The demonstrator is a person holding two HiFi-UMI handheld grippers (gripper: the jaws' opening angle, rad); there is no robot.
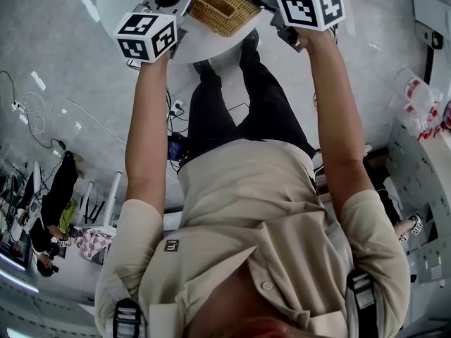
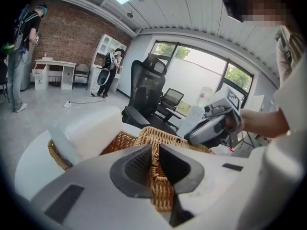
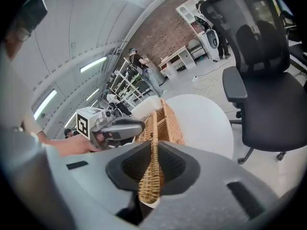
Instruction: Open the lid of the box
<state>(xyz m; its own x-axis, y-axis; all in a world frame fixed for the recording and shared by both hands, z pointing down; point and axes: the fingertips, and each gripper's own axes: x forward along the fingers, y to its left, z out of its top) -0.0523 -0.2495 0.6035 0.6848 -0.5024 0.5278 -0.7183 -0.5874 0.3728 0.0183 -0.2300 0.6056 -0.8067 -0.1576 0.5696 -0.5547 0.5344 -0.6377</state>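
Woven wicker lid [image 3: 156, 121] in right hand-held gripper [image 3: 152, 152]

Left tool [image 2: 154, 163] is clamped on a woven edge of the wicker box [image 2: 165, 137]. The box sits on a white surface [image 2: 29, 169]. Right tool [image 2: 211, 126] is near its far rim.

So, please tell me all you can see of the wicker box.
The wicker box is woven of light brown cane, rectangular, and stands on the white round table. Its inside shows, with something white at one end. The left gripper and the right gripper each clamp a thin woven edge of it.
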